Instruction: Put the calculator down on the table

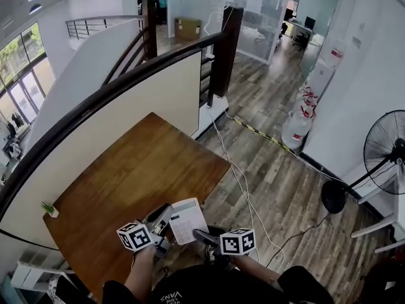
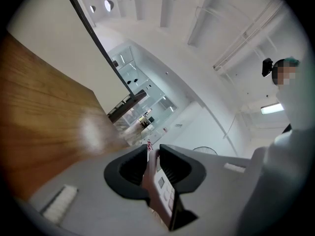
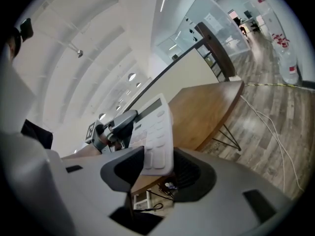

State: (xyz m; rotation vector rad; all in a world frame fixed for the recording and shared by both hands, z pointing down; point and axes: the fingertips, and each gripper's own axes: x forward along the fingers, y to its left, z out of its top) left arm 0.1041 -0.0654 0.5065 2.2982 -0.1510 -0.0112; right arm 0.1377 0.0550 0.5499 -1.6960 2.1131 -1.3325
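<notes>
While the calculator [image 1: 188,219] hangs over the table's [image 1: 139,170] near corner, the left gripper [image 2: 153,155] pinches its thin edge and the right gripper [image 3: 160,157] seems clamped across its end. Released here, it could tip onto the floor [image 1: 285,189].

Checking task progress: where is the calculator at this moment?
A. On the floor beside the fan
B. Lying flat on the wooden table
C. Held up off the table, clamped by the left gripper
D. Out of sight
C: the left gripper has its jaws closed on the edge of the calculator, which hangs in the air by the near edge of the table.
</notes>
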